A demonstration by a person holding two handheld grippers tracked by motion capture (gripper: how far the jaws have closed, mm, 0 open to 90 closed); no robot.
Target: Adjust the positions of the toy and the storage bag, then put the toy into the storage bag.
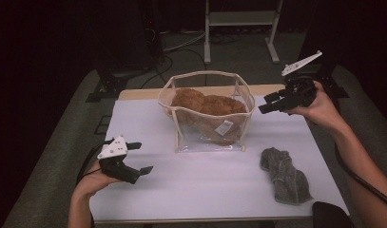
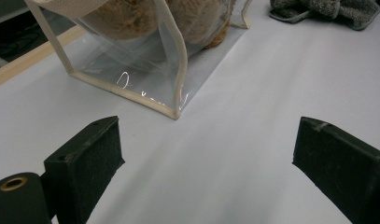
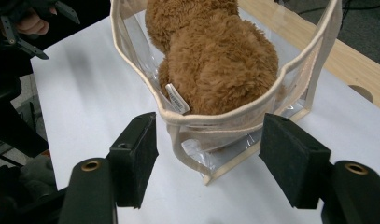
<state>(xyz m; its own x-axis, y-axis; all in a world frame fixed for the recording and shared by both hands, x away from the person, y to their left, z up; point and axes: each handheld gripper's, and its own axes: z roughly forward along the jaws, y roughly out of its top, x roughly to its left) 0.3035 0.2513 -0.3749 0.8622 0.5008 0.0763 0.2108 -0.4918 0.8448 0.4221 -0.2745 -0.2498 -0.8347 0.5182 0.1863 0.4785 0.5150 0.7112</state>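
- Black, felt-like pads line the jaws of the right gripper (image 3: pixel 206 158), which stand spread wide with nothing between them; in the right gripper view they frame the near end of the clear bag (image 3: pixel 234 121) without touching it.
- From the high view the right gripper (image 1: pixel 266 105) is held above the table's far right edge, just beside the bag's right end, jaws pointing left toward it; the right hand (image 1: pixel 319 107) wraps the body from behind with the wrist bent and the forearm running off to the lower right.
- Cream fabric trim edges the clear bag (image 1: pixel 208 111), which stands upright and open-topped at the far middle of the white table (image 1: pixel 200 190).
- Inside it lies a brown plush toy (image 3: pixel 211 60), filling most of the bag; a small white sewn-in label (image 3: pixel 176 99) sticks out from its fur, with print too small to read.
- Jaws of the left gripper (image 2: pixel 206 158) are likewise spread apart and empty, hovering low over bare tabletop, aimed at the bag's bottom corner (image 2: pixel 176 112), well short of it.
- In the high view the left gripper (image 1: pixel 136 159) sits near the table's left front, its jaws pointing right; the left hand (image 1: pixel 93 183) grips it from below, with the forearm rising from the bottom edge.
- Thin white marks on the bag's plastic wall in the left gripper view look like glare or scribble and cannot be read.
- Grey crumpled cloth (image 1: pixel 284 175) lies on the table's right front, well apart from the bag and both grippers.
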